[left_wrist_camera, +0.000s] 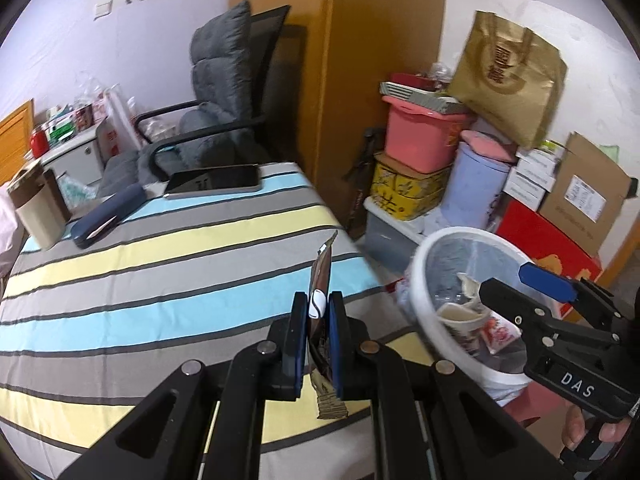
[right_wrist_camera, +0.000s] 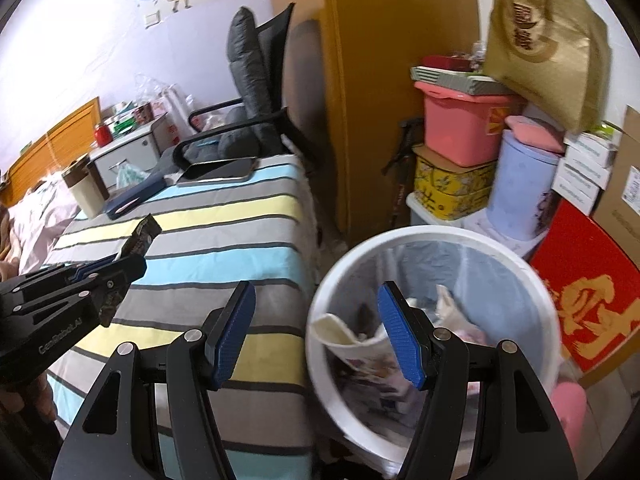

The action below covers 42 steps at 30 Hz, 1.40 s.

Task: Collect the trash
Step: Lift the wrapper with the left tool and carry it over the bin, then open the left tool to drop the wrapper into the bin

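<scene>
My left gripper (left_wrist_camera: 318, 306) is shut on a brown snack wrapper (left_wrist_camera: 322, 276), held upright above the striped table (left_wrist_camera: 160, 280). It shows in the right wrist view (right_wrist_camera: 132, 258) at the left, with the wrapper (right_wrist_camera: 140, 236) sticking up. My right gripper (right_wrist_camera: 316, 320) is open and empty, its right finger over the rim of the white trash bin (right_wrist_camera: 532, 280). In the left wrist view the right gripper (left_wrist_camera: 516, 280) hovers over the bin (left_wrist_camera: 416, 280). The bin holds a crushed paper cup (right_wrist_camera: 360, 344) and other scraps.
A tablet (left_wrist_camera: 214, 180), a dark blue case (left_wrist_camera: 106, 216) and a beige lidded cup (left_wrist_camera: 38, 212) lie at the table's far end. A grey cushioned chair (left_wrist_camera: 224, 92) stands behind. Stacked boxes, a pink tub (left_wrist_camera: 420, 136) and a gold bag (left_wrist_camera: 508, 76) crowd the bin's far side.
</scene>
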Available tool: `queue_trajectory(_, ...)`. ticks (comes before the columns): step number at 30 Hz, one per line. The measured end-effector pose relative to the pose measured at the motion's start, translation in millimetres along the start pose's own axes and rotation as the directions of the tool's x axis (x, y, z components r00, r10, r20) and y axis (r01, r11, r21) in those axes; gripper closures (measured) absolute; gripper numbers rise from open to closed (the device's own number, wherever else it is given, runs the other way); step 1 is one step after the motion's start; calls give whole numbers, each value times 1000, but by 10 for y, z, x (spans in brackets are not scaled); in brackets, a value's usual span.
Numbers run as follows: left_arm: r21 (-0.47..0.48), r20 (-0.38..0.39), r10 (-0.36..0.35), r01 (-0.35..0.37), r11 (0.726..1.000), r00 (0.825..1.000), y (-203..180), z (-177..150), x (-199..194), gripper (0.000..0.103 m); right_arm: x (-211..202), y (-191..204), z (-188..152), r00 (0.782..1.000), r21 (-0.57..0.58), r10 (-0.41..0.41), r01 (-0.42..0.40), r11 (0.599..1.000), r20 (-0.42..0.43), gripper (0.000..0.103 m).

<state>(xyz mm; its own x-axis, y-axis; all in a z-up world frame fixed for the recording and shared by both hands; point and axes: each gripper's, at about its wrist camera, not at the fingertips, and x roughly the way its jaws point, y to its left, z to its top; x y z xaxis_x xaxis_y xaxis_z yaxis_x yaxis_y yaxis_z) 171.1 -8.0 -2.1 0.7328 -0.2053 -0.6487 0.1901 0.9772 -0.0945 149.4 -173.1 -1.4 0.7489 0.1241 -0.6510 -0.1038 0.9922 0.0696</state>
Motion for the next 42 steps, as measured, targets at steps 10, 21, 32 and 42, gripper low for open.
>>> queue_trajectory(10,69,5,-92,91,993,996,-578,79,13,92,-229,-419,-73,996,68,-81,79,995,25,38)
queue_trajectory(21,102,-43,-195,199,975,980,-1209,98,215,92,-382,-865,-183,987,150,-160,155,976,22,38)
queue_trajectory(32,136,-96,-218,230,964,971,-1567,59,453,92,-323,-1120,-251,981,163,-194,194,967,-17,38)
queue_trajectory(42,127,-99,-185,197,972,978,-1599,64,520,77,-284,-1203,-277,981,167,-193,195,966,-33,38)
